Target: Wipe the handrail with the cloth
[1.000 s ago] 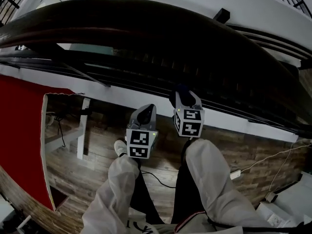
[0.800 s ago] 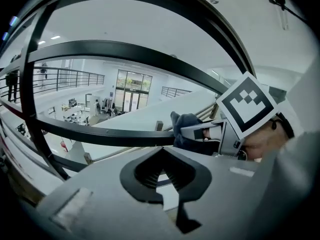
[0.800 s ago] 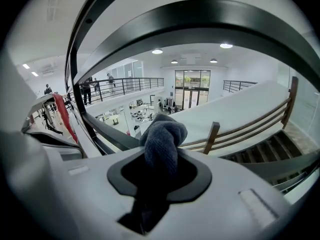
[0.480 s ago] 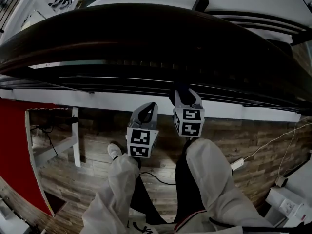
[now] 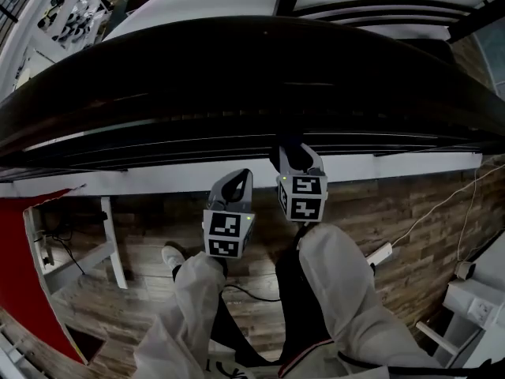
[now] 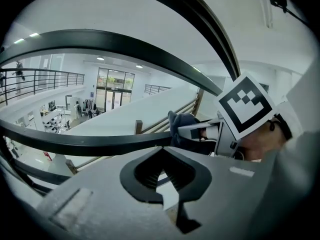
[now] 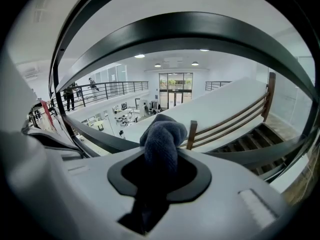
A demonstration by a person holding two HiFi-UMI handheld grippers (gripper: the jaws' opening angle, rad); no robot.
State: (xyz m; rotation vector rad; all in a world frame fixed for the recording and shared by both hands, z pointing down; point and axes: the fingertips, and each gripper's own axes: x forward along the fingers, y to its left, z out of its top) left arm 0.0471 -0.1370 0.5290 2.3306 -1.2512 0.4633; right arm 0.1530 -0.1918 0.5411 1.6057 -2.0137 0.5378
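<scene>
The dark handrail point(image 5: 237, 77) curves across the top of the head view, with thinner dark bars under it. My right gripper point(image 5: 290, 155) reaches up under the rail, shut on a dark blue cloth point(image 7: 162, 139) that bulges out past its jaws. In the left gripper view the same cloth point(image 6: 181, 126) sits against a dark rail bar point(image 6: 90, 144). My left gripper point(image 5: 235, 181) is held a little lower and to the left, beside the right one. Its jaws point(image 6: 167, 176) are shut with nothing between them, and it touches nothing.
A white ledge point(image 5: 158, 178) runs below the rail. Far below lie a wooden floor point(image 5: 410, 204), a red panel point(image 5: 24, 290), a white table frame point(image 5: 106, 243), cables and a power strip point(image 5: 379, 255). White sleeves point(image 5: 339, 290) fill the lower middle. Stairs point(image 7: 250, 141) show beyond.
The handrail has swept lower and fills more of the head view, and the floor below has slid left. Both grippers keep nearly the same place and hold.
</scene>
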